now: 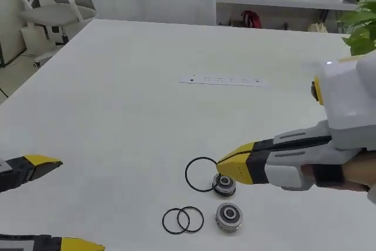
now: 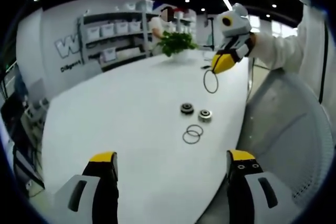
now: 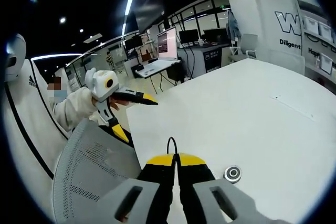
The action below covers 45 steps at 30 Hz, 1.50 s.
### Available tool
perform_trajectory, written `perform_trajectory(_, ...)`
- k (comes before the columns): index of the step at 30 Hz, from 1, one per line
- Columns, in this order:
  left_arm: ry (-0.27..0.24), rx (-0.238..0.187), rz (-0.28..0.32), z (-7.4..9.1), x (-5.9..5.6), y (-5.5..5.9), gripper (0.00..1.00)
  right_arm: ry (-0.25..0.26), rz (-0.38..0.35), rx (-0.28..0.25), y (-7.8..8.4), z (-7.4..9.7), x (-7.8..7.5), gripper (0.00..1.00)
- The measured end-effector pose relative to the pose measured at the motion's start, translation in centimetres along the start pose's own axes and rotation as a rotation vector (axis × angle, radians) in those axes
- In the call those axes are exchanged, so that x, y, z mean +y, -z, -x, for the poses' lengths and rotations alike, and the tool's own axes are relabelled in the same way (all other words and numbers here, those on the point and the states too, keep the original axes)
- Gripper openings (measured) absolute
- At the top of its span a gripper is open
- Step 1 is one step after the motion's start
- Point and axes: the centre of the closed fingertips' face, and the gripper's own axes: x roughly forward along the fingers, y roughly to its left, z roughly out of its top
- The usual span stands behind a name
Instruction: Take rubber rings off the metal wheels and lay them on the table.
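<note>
— Fingers [image 2: 103, 161] of the left gripper [image 2: 171, 156] are spread wide at the near left, and nothing is held between them. What is found further right?

— Two loose rings [image 1: 164, 220] are laid overlapping on the counter [image 1: 147, 98]. Next, a third rubber ring [image 1: 185, 174] is pinched at its rim by the right gripper [image 3: 176, 159], clear of the metal wheels [image 1: 229, 216].

— How is it expected to handle?

— Light, thin and floppy, probably. One spot on the cord should be nipped, and the ring lowered flat beside the pair.
</note>
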Motion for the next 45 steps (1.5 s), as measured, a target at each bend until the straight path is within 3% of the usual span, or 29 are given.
perform_trajectory(2,0.005,0.012,0.0,-0.4,-0.1,0.4,0.86,-0.001,-0.003,0.007,0.2,-0.4,0.0,0.0)
perform_trajectory(5,0.016,0.084,-0.044,-1.0,-0.4,1.8,0.86,-0.003,-0.005,0.015,0.3,-0.9,0.0,0.0)
perform_trajectory(6,0.015,0.086,-0.051,-1.2,-0.5,1.9,0.86,-0.005,-0.005,0.017,0.4,-1.0,0.0,0.0)
perform_trajectory(10,0.041,0.068,-0.019,-1.9,-1.0,1.8,0.87,-0.008,-0.007,0.036,0.7,-2.0,-0.3,0.0)
perform_trajectory(17,0.058,0.073,0.005,-2.8,-1.3,2.2,0.86,-0.025,-0.02,0.066,1.4,-3.6,-0.5,0.0)
perform_trajectory(26,0.08,0.082,0.039,-2.9,-2.4,2.5,0.86,-0.055,-0.105,0.082,3.8,-6.3,-0.9,0.0)
perform_trajectory(31,0.073,0.095,0.048,-3.1,-2.4,2.7,0.86,-0.071,-0.115,0.129,5.7,-7.2,-1.0,0.0)
perform_trajectory(35,0.066,0.091,0.057,-3.2,-2.4,2.5,0.86,-0.061,-0.126,0.152,6.8,-7.9,-1.5,0.0)
perform_trajectory(40,0.09,0.092,0.057,-3.3,-3.3,2.3,0.84,-0.039,-0.131,0.194,9.0,-8.5,-1.9,0.0)
perform_trajectory(45,0.079,0.087,0.07,-3.2,-3.3,2.1,0.84,-0.029,-0.13,0.21,9.9,-8.7,-2.3,0.0)
